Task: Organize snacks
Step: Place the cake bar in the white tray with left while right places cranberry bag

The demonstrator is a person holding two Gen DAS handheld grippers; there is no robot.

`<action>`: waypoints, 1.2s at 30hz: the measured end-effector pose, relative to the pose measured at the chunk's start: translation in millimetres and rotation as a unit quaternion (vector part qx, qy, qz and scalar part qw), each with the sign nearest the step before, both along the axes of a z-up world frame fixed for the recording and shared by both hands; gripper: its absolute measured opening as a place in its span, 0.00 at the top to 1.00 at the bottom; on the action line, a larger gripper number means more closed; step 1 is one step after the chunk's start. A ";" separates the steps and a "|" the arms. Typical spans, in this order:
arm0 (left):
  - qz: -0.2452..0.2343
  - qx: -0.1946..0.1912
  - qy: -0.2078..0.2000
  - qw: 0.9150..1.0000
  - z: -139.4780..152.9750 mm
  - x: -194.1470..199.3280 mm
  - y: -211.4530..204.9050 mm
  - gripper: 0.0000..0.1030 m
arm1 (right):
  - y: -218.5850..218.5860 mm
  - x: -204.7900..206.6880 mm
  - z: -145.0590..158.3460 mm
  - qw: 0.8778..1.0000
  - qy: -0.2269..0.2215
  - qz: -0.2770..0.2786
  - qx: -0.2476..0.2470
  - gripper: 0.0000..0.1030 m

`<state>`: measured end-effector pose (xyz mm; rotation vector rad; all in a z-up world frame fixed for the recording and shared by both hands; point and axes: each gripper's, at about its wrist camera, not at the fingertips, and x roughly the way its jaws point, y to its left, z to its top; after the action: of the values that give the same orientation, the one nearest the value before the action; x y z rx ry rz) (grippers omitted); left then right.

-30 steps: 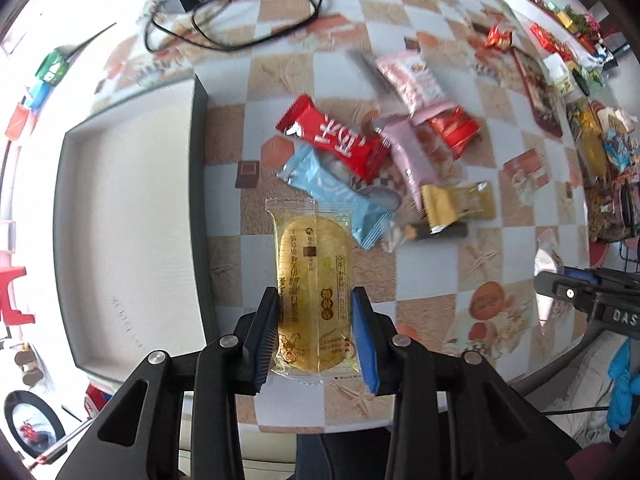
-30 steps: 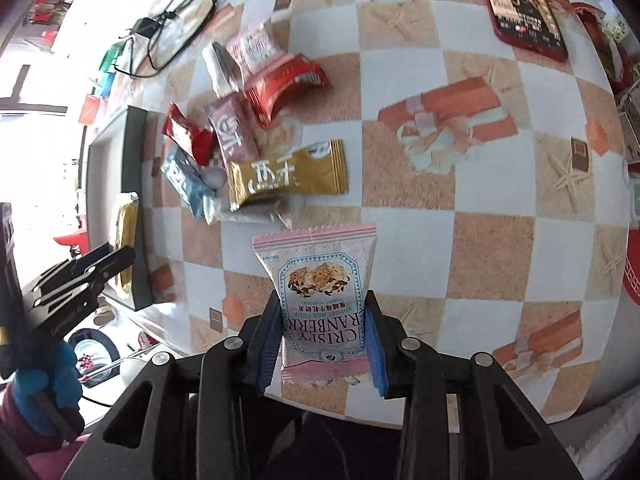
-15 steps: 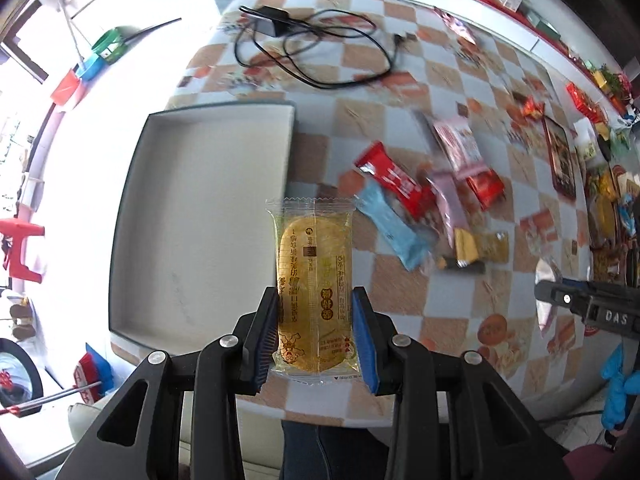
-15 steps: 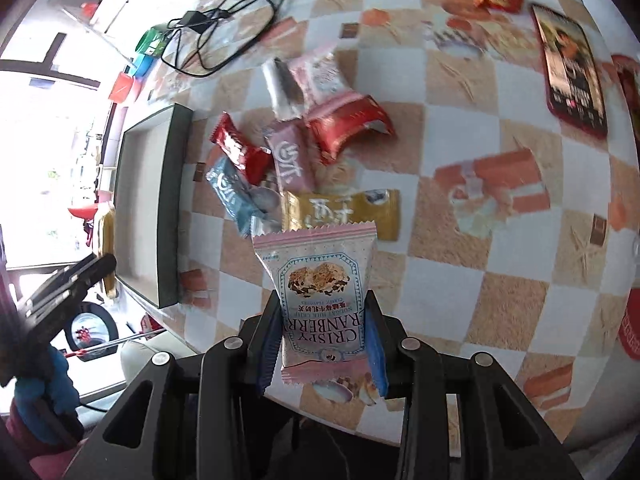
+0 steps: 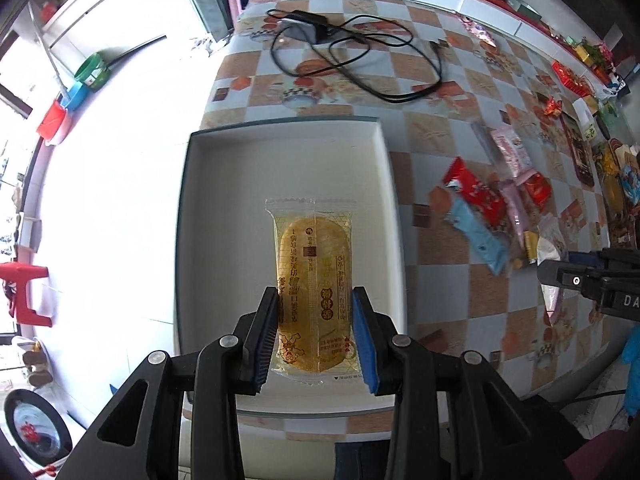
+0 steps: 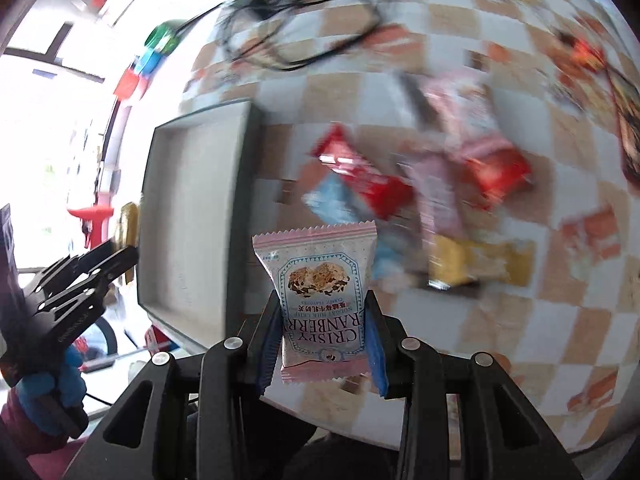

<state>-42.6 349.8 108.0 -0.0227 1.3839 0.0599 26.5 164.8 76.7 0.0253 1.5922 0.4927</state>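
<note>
My left gripper (image 5: 314, 322) is shut on a clear packet with a yellow cake (image 5: 313, 276), held above the inside of the white tray (image 5: 280, 168) with its dark rim. My right gripper (image 6: 322, 334) is shut on a pink cranberry crisp packet (image 6: 320, 284), which hangs over the table just right of the tray (image 6: 188, 200). A pile of snacks (image 5: 488, 208) lies on the checkered tablecloth right of the tray: red, light blue, pink and gold packets (image 6: 476, 264). In the right wrist view the left gripper (image 6: 76, 276) shows at the left, blurred.
A black cable with a charger (image 5: 344, 40) lies at the far end of the table. More packets and a red-framed item (image 5: 576, 152) sit at the far right. The table's near edge (image 5: 320, 420) is close below the tray. A red stool (image 5: 24, 292) stands on the floor.
Both grippers have swung left with their packets. The yellow cake, earlier over the tablecloth beside the tray, now hangs over the tray. The pink packet came from mid-table to near the tray's right rim.
</note>
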 end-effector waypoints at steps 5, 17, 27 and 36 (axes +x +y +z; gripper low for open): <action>0.025 -0.003 0.007 1.000 -16.1 -9.9 27.1 0.62 | 48.3 4.2 2.2 0.998 -0.005 0.053 -0.016 0.62; 0.040 -0.018 0.036 0.998 -42.8 -23.0 45.3 0.62 | 133.0 3.1 -23.8 0.991 0.034 0.127 -0.023 0.62; 0.015 -0.009 0.068 0.998 -69.4 -25.6 46.5 0.62 | 161.9 3.7 -53.0 0.990 0.070 0.122 -0.021 0.62; 0.017 -0.011 0.079 0.997 -77.0 -31.4 43.7 0.37 | 156.7 11.5 -57.9 0.991 0.077 0.108 -0.032 0.48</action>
<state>-74.0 393.5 31.0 -0.0598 1.5430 0.0762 38.0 321.5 18.7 -0.1619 1.7709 0.6193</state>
